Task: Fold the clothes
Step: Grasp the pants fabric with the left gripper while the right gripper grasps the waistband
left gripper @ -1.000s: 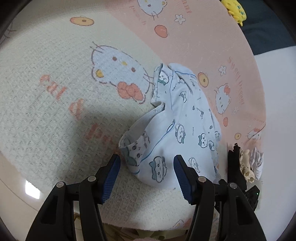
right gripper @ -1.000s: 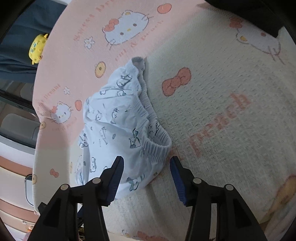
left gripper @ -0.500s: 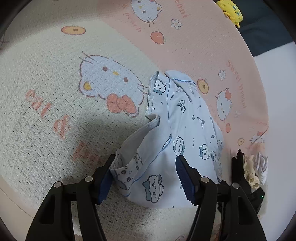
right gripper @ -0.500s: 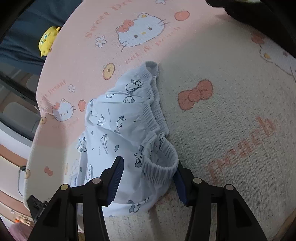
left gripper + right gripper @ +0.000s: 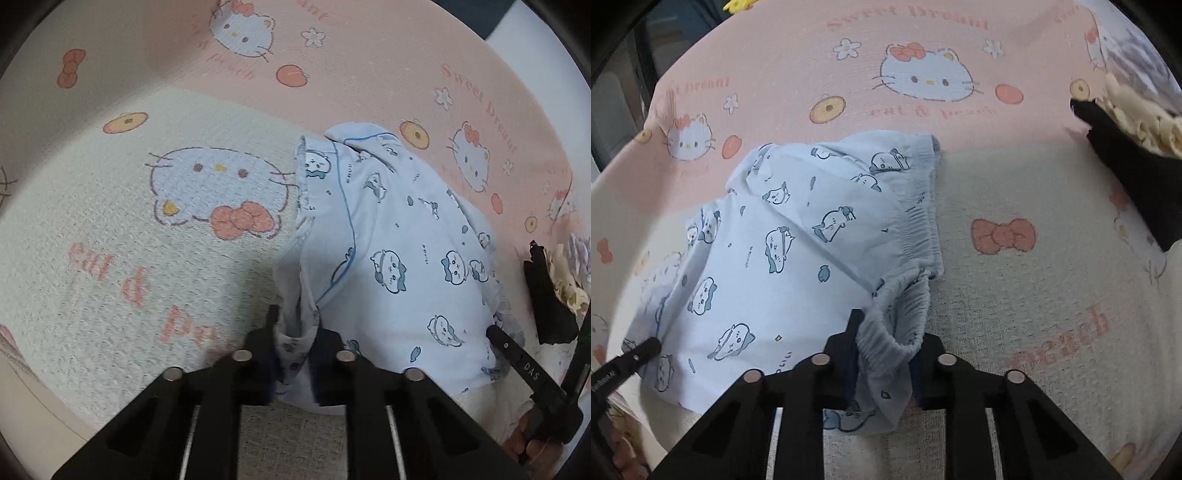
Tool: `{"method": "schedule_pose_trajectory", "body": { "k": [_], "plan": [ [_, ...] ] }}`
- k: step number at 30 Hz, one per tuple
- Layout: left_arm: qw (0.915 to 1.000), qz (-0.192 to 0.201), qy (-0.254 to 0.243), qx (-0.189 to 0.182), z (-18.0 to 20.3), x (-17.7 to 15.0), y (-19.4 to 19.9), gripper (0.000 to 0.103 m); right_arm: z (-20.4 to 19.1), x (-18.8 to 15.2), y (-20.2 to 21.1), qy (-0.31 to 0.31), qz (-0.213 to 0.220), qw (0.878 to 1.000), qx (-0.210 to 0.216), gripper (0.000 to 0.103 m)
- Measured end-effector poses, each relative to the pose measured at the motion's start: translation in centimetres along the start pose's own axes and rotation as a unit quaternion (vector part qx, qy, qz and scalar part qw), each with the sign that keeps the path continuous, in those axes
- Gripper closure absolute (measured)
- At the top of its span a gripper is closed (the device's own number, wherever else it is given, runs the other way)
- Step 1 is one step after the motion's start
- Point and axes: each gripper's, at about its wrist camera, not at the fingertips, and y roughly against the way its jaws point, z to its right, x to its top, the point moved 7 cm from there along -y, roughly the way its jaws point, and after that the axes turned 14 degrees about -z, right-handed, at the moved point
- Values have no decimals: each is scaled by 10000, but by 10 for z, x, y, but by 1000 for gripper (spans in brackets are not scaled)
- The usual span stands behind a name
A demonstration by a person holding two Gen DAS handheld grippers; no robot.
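Light blue printed shorts [image 5: 399,258] lie crumpled on a cream and pink cartoon-cat blanket [image 5: 147,206]. My left gripper [image 5: 295,354] is closing, its pads pinching a bunched edge of the shorts at the near corner. In the right wrist view the shorts [image 5: 783,251] spread to the left, and my right gripper [image 5: 886,358] is closing with its pads pressed on the gathered elastic waistband [image 5: 905,325]. Each gripper's tip shows in the other's view: the right gripper [image 5: 517,358] at lower right, the left gripper [image 5: 631,358] at lower left.
A black cloth with cream ruffled fabric [image 5: 554,291] lies at the blanket's right edge in the left view, and at the upper right, as black cloth [image 5: 1134,162], in the right view. A yellow toy [image 5: 738,3] sits beyond the far edge.
Both grippers moved in over the shorts and shut, from wide open to pinching the fabric: the left on a bunched edge, the right on the waistband. Both views rolled.
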Motion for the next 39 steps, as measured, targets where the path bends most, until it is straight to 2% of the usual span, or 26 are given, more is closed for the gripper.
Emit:
{"method": "schedule_pose_trajectory", "body": {
  "k": [3, 10, 15, 19, 21, 27, 34, 39],
  "plan": [
    [9999, 87, -38, 42, 0, 2, 8, 95, -2, -2, 7, 114, 40, 9998, -181, 90],
    [9989, 321, -299, 139, 8, 3, 33, 95, 14, -15, 28, -261, -65, 9996, 16, 94],
    [9992, 216, -306, 142, 2, -1, 35, 95, 20, -21, 34, -439, -210, 9985, 251, 95],
    [9999, 105, -93, -94, -9, -9, 34, 95, 27, -29, 35, -634, -379, 9965, 397, 95],
    [9998, 55, -15, -189, -13, -13, 35, 95, 29, -34, 36, -684, -481, 9956, 431, 95],
    [9997, -29, -183, -126, -17, -28, 32, 95, 32, -46, 37, -761, -669, 9939, 433, 95],
    [9993, -103, -15, -358, -27, -35, 24, 95, 36, -46, 27, -1036, -886, 9892, 530, 95],
    [9994, -103, -110, -307, -28, -38, 17, 95, 42, -46, 20, -1227, -988, 9858, 587, 95]
  ]
}}
